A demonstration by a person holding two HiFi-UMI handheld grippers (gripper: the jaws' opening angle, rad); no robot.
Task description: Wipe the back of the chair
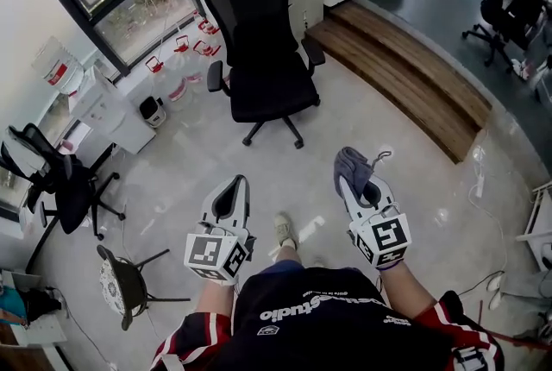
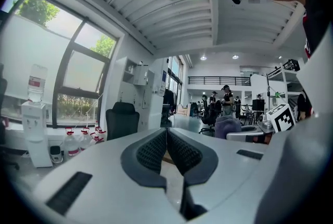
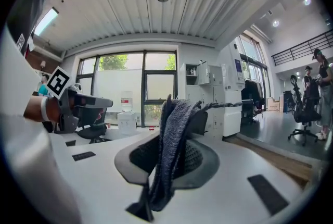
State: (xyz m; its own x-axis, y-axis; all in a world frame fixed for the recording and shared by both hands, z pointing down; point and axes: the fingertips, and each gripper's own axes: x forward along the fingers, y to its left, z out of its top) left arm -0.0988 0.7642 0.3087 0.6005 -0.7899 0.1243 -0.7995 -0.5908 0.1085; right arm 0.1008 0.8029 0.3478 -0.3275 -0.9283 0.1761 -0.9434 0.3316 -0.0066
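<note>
A black office chair (image 1: 263, 50) stands ahead of me on the pale floor, its seat facing me and its back toward the lockers. It also shows small in the left gripper view as the black chair (image 2: 122, 120). My right gripper (image 1: 352, 173) is shut on a grey-blue cloth (image 1: 352, 164), which drapes between its jaws as the cloth (image 3: 170, 150). My left gripper (image 1: 235, 185) is shut with nothing between its pads. Both grippers hang well short of the chair.
A wooden step (image 1: 405, 72) runs along the right. Water jugs (image 1: 177, 59) and a white dispenser (image 1: 108, 106) stand by the window at left. Another black chair (image 1: 60, 179) and a small stool (image 1: 121, 281) are at my left. People and chairs fill the far room (image 2: 223, 103).
</note>
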